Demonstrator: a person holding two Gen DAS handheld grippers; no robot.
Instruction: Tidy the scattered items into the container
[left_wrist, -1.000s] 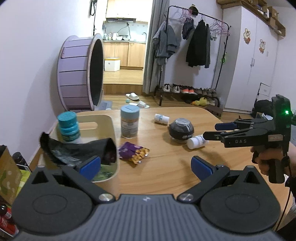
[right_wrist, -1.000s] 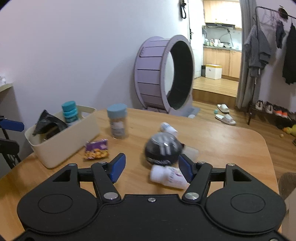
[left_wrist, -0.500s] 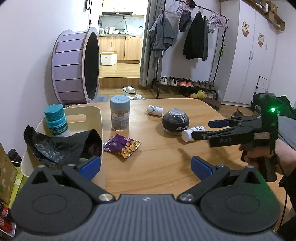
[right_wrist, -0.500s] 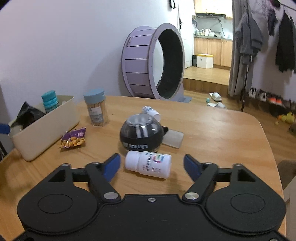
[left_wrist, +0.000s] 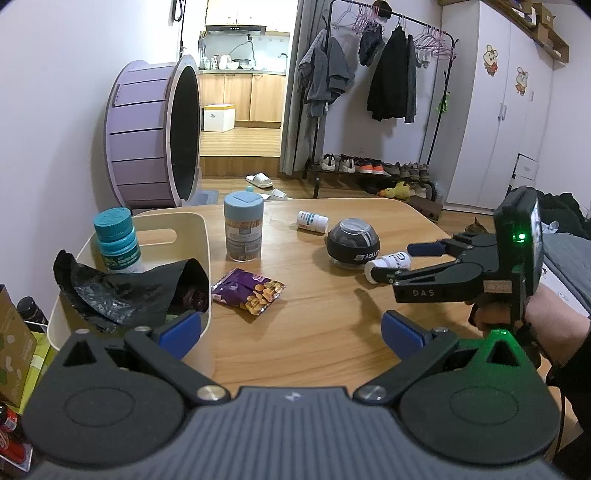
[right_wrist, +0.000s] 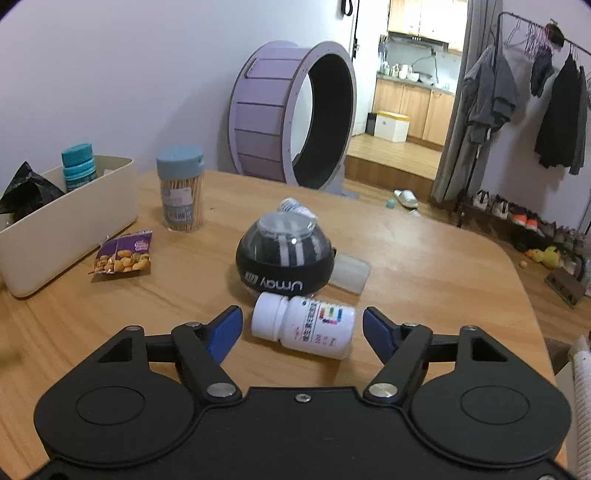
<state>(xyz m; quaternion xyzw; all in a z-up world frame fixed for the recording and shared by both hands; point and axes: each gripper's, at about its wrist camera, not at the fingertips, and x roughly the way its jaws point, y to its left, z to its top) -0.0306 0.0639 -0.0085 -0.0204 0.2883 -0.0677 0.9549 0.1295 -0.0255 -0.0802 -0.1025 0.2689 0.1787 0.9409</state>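
Observation:
A cream bin (left_wrist: 192, 236) (right_wrist: 74, 221) at the table's left holds a teal-capped bottle (left_wrist: 116, 240) and a black bag (left_wrist: 122, 291). On the table lie a purple snack packet (left_wrist: 251, 291) (right_wrist: 123, 254), a toothpick jar (left_wrist: 243, 229) (right_wrist: 181, 188), a black ball (left_wrist: 352, 245) (right_wrist: 284, 258) and two white bottles. My right gripper (right_wrist: 303, 328) (left_wrist: 391, 262) is open, its fingers either side of the near white bottle (right_wrist: 303, 326) (left_wrist: 388, 263). My left gripper (left_wrist: 291, 328) is open and empty by the bin.
The second white bottle (left_wrist: 312, 221) lies behind the ball. A clear lid (right_wrist: 349, 273) lies right of the ball. A purple wheel (left_wrist: 155, 136) stands beyond the table, with a clothes rack (left_wrist: 369, 85) behind it. The table's right edge (right_wrist: 524, 295) is near my right gripper.
My right gripper has moved forward and down, so the white bottle now lies between its fingers. My left gripper has shifted a little over the bin's edge.

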